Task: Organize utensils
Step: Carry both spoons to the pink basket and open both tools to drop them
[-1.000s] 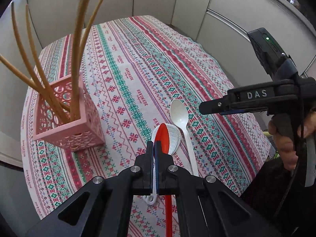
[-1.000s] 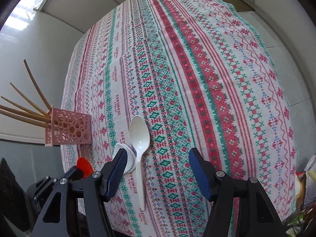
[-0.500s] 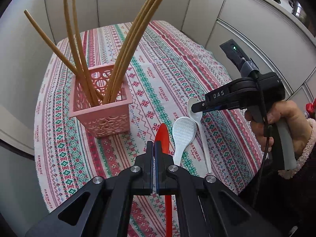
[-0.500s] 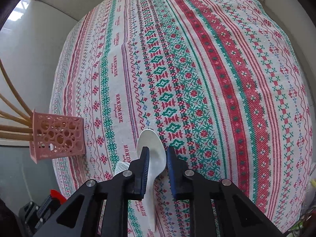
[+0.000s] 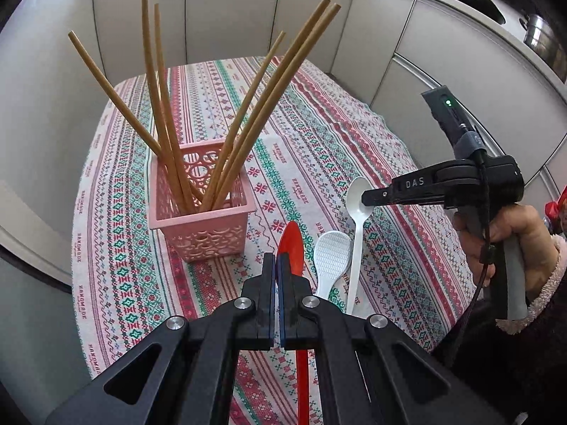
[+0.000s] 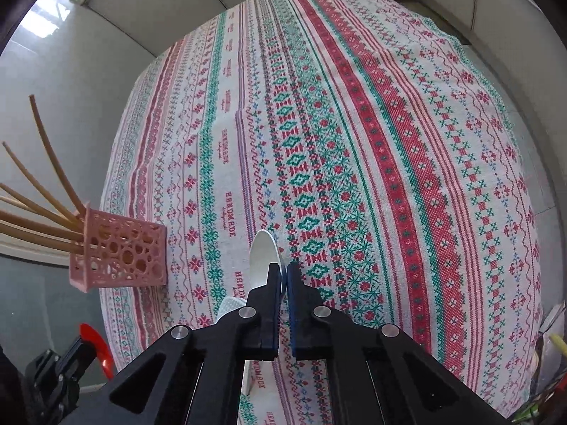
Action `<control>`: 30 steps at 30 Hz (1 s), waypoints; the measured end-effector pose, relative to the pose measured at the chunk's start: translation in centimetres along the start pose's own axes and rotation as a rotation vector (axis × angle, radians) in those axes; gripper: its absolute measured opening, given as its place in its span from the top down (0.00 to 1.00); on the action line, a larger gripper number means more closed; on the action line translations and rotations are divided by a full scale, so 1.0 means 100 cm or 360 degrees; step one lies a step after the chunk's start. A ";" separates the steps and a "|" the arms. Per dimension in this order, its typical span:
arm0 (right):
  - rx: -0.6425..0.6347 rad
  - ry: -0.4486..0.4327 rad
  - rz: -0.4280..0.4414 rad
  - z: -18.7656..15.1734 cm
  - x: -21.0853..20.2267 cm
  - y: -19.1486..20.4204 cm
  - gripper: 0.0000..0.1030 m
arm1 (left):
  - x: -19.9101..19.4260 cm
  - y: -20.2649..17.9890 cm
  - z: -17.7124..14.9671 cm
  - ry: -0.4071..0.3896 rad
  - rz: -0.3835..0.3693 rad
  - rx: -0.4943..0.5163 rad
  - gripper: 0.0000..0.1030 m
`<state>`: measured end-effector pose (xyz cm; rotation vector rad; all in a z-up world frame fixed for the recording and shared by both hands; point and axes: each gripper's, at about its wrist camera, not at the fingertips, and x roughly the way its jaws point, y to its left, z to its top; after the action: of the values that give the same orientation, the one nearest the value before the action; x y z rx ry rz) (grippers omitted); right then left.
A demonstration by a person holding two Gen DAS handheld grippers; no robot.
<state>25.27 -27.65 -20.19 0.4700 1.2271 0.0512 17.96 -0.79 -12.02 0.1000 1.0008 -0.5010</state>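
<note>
Left wrist view: left gripper (image 5: 276, 262) clamped on red spoon (image 5: 291, 244), bowl poking out past the fingertips, handle running back under the jaws. Just right of it, textured white rice paddle (image 5: 331, 253) flat on patterned worktop (image 5: 319, 134), white spoon (image 5: 357, 212) beside that. Pink basket (image 5: 202, 226) left and slightly farther, packed with splayed wooden chopsticks (image 5: 248, 113). Right wrist view: right gripper (image 6: 283, 276) closed on white spoon (image 6: 262, 255) at the neck, bowl sticking forward. Basket (image 6: 120, 255) far left there, paddle (image 6: 230, 306) peeking out beside the left finger.
</note>
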 end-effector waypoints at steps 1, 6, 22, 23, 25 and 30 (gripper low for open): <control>-0.0001 -0.0024 0.0015 -0.001 -0.006 0.001 0.96 | -0.002 0.001 0.001 -0.0016 0.0004 -0.0012 1.00; -0.0064 -0.0160 0.0098 -0.012 -0.042 0.014 0.97 | -0.024 0.009 0.008 -0.0147 0.0024 -0.0083 1.00; -0.0203 -0.0656 0.0290 -0.022 -0.127 0.070 0.97 | -0.099 0.039 0.036 -0.0660 0.0160 -0.0252 1.00; -0.0208 -0.0681 0.0302 -0.022 -0.130 0.073 0.97 | -0.102 0.043 0.038 -0.0686 0.0167 -0.0273 1.00; -0.0220 -0.0732 0.0317 -0.024 -0.137 0.080 0.97 | -0.110 0.049 0.042 -0.0751 0.0200 -0.0311 1.00; -0.0293 -0.0848 0.0329 -0.028 -0.147 0.102 0.97 | -0.120 0.063 0.052 -0.0935 0.0276 -0.0406 1.00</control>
<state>19.75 -21.74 -3.97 0.4132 0.6421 0.2003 19.61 7.51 -0.21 -0.1810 0.4665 -0.2162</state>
